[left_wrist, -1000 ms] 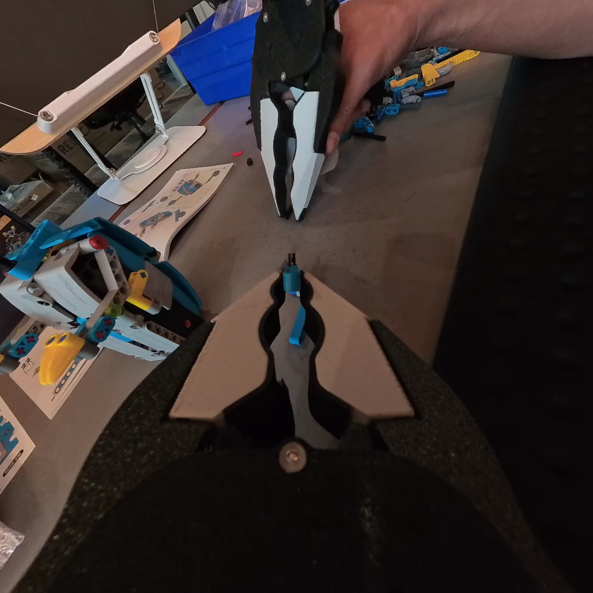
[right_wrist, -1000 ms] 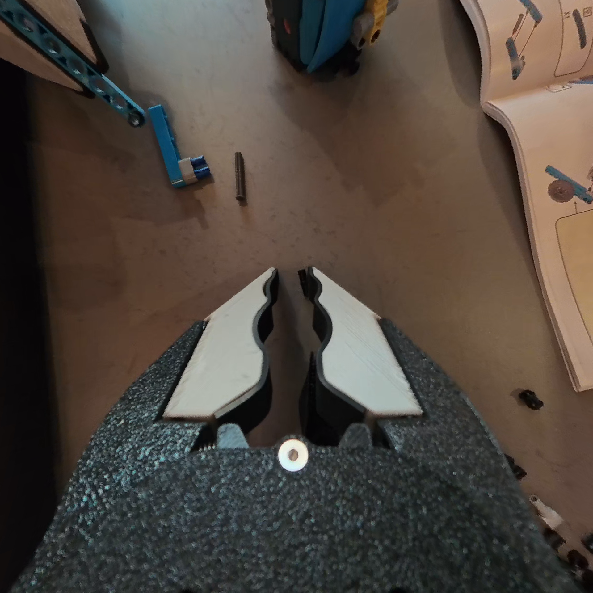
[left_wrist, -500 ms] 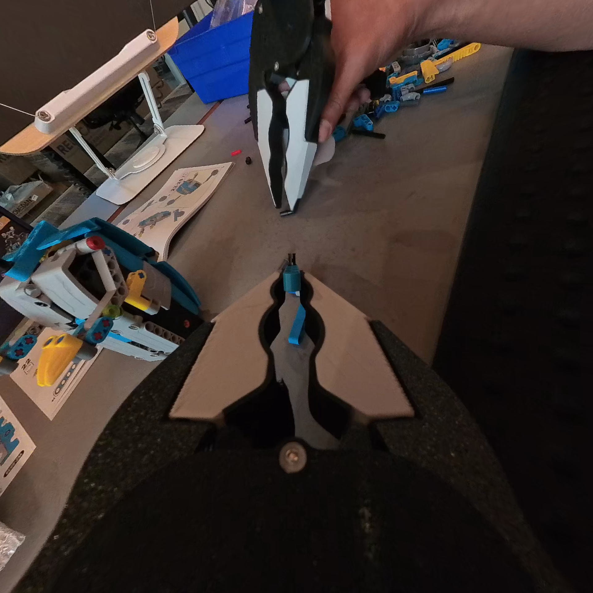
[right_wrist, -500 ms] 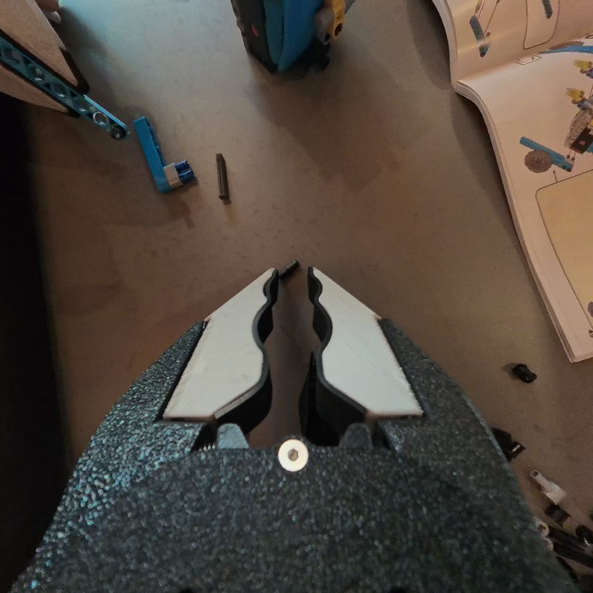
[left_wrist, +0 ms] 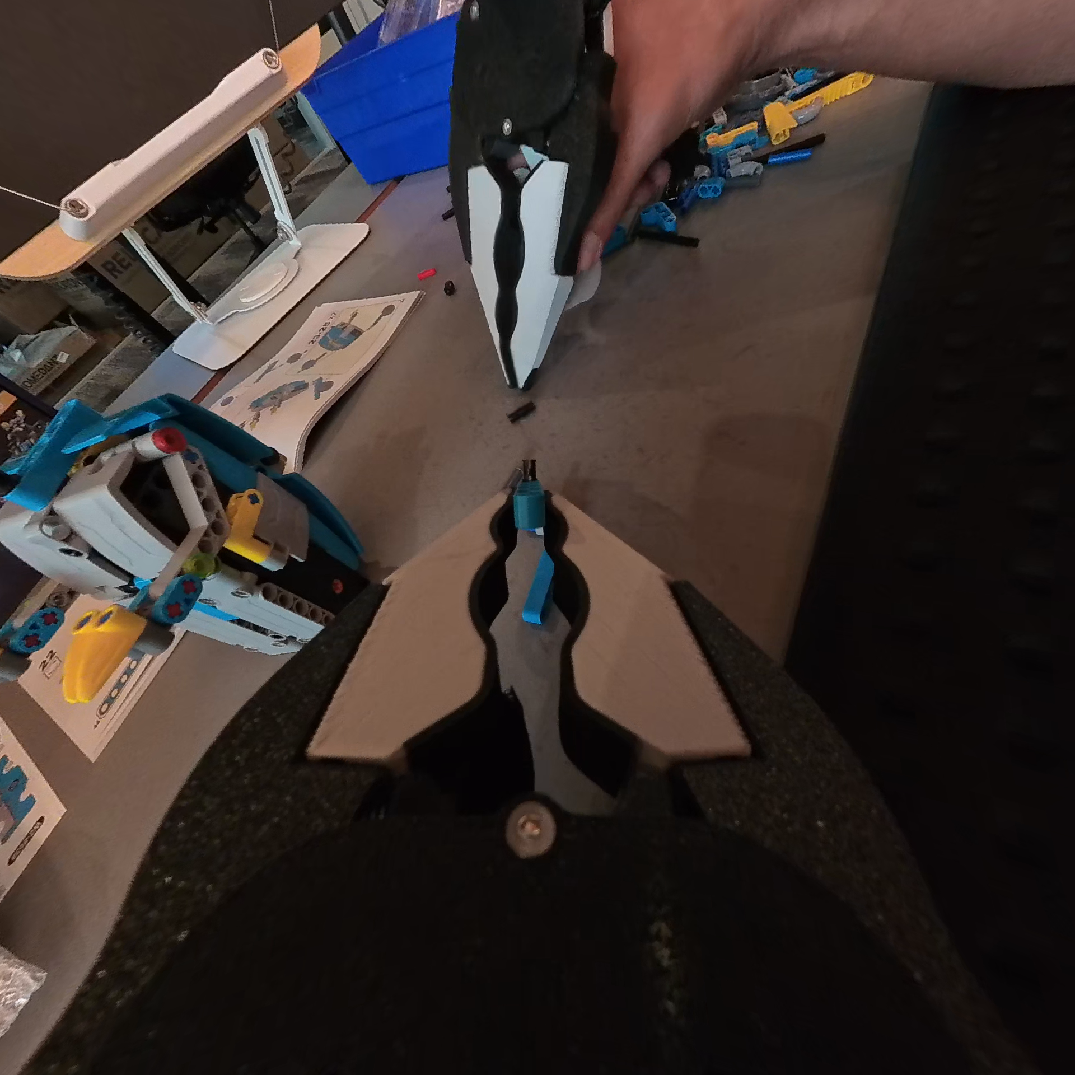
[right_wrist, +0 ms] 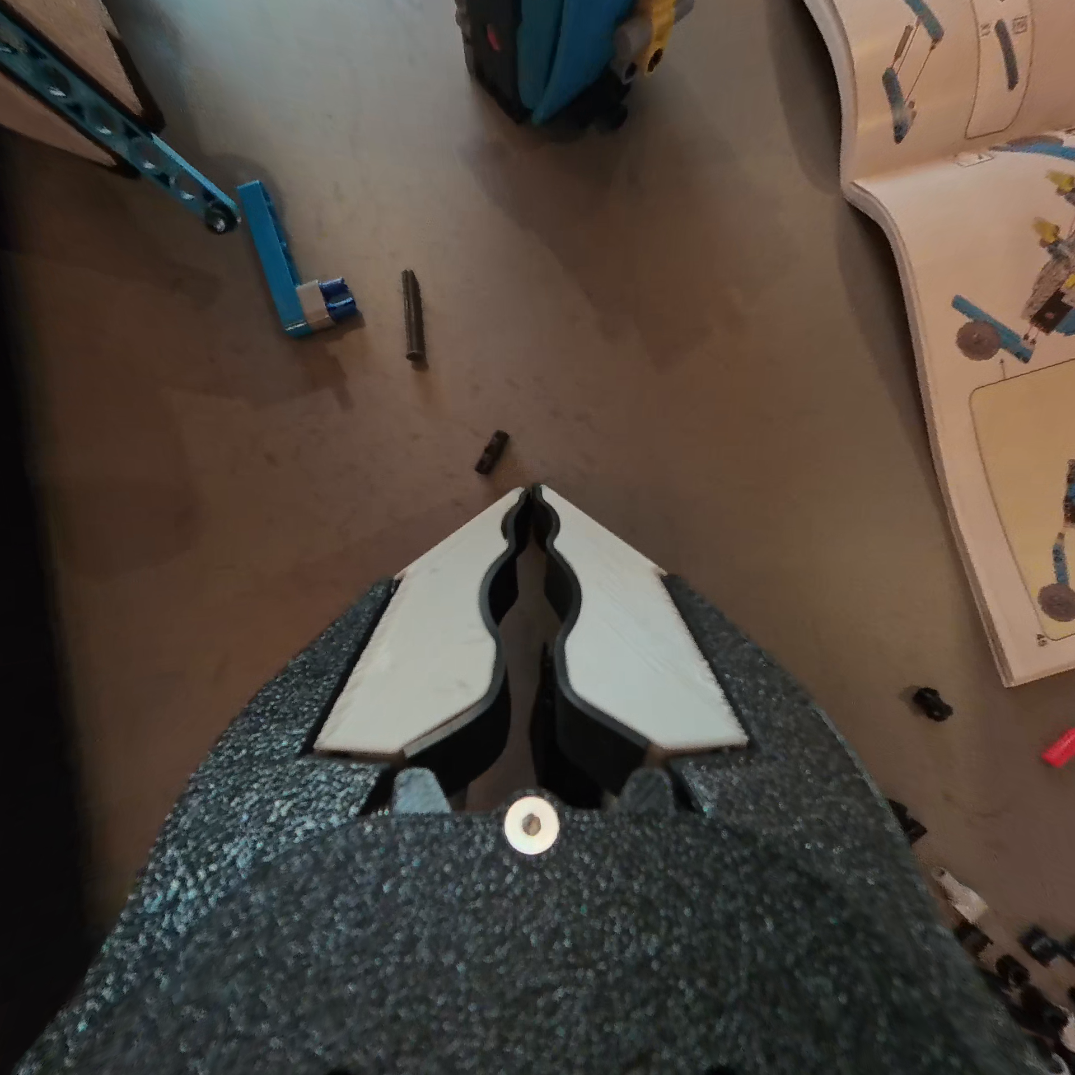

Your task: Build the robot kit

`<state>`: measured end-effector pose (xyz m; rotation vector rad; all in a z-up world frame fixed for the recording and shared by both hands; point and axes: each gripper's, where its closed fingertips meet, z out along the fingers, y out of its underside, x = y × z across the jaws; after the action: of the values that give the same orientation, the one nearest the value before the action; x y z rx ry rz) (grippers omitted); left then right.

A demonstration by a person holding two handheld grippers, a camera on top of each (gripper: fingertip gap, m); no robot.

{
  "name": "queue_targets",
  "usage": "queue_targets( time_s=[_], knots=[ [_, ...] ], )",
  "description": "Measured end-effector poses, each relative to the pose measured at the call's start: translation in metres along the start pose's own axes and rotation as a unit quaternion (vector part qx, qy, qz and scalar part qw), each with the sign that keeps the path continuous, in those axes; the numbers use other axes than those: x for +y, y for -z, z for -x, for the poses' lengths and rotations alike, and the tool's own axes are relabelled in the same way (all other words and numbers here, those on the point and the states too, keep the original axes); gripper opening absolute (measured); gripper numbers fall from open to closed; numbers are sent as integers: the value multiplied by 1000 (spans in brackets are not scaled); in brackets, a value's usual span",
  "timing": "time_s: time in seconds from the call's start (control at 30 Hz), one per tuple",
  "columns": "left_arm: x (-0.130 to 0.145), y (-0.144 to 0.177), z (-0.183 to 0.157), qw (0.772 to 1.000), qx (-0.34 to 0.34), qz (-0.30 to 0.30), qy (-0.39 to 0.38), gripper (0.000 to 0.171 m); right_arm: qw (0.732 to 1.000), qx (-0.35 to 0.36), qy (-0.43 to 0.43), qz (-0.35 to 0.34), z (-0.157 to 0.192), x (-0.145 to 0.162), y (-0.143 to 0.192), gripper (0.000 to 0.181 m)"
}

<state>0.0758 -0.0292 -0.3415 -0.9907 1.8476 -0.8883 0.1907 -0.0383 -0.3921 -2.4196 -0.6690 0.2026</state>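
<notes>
Blue plastic sits pinched in your left gripper: a thin blue beam clamped tight at the tips, low over the grey surface. Just ahead lies a small black pin, free. Your right gripper hangs tip-down right above it, fingers pressed together, holding nothing.

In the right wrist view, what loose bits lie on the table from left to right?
Blue L-shaped beam → long dark axle rod → short black pin → small black connector → red pin.
</notes>
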Motion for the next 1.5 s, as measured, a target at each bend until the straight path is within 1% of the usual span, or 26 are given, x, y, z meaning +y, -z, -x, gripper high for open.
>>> queue_targets(
  time_s=[0.07, 0.17, 0.27, 0.33, 0.43, 0.6, 0.63, 0.67, 0.77, 0.8, 0.83, 0.87, 0.9, 0.97, 1.0, 1.03, 1.13, 1.2, 1.27, 1.33, 1.4, 1.5],
  knots=[
    [0, 0, 0, 1000, 0, 0, -1, 7, 1000, -4, -11, 4, 0, 0, 1, 7],
    [0, 0, 0, 1000, 0, 0, 1, 7, 999, -32, -23, -10, 12, -8, 1, 14],
    [0, 0, 1, 1000, 0, -1, 3, 7, 999, -47, -9, -16, 23, -14, -1, 17],
    [0, 0, 1, 1000, 0, -1, 2, 7, 999, -43, -12, -18, 23, -16, -4, 19],
    [0, 0, 1, 1000, 0, -1, 2, 7, 999, -22, -27, -9, 12, -11, -9, 18],
    [0, 0, 1, 1000, 1, -1, 2, 7, 999, -23, -37, -15, 9, -10, -8, 14],
    [0, 0, 1, 1000, 0, 0, 3, 7, 998, -25, -47, -17, 7, -10, -8, 11],
    [2, -1, 3, 1000, -5, 4, 4, 7, 998, -29, -56, -16, 7, -10, -8, 5],
    [11, -2, 16, 999, -32, 31, 27, 7, 999, -23, -41, -9, 8, -11, -8, 5],
    [13, -2, 20, 998, -41, 35, 39, 7, 999, -29, -31, -18, 13, -16, -9, 5],
    [15, -1, 25, 997, -51, 38, 49, 7, 998, -40, -26, -45, 21, -28, -9, 5],
    [16, 0, 30, 996, -60, 39, 59, 7, 994, -63, -23, -87, 33, -48, -6, 5],
    [14, 2, 34, 995, -69, 33, 67, 7, 987, -90, -24, -134, 46, -69, -1, 5],
    [7, 8, 43, 993, -86, 9, 85, 7, 968, -122, -49, -214, 62, -103, 9, 5],
    [6, 11, 47, 991, -94, 2, 95, 7, 959, -139, -66, -239, 69, -115, 12, 5],
    [6, 13, 51, 989, -103, -1, 105, 7, 953, -141, -78, -255, 72, -123, 12, 5],
    [6, 15, 57, 986, -116, -4, 116, 7, 947, -135, -111, -268, 79, -136, 2, 5],
    [8, 16, 61, 985, -129, 2, 118, 7, 952, -123, -123, -251, 84, -138, -11, 5],
    [12, 16, 63, 983, -124, 6, 135, 6, 953, -108, -131, -252, 82, -140, -14, 5],
    [11, 16, 64, 982, -122, 2, 143, 6, 949, -128, -144, -249, 85, -139, -15, 5],
    [9, 16, 62, 984, -124, 0, 130, 7, 951, -136, -146, -237, 89, -135, -19, 5],
    [8, 15, 59, 986, -132, 7, 101, 7, 958, -114, -126, -233, 91, -135, -21, 5]
  ],
)
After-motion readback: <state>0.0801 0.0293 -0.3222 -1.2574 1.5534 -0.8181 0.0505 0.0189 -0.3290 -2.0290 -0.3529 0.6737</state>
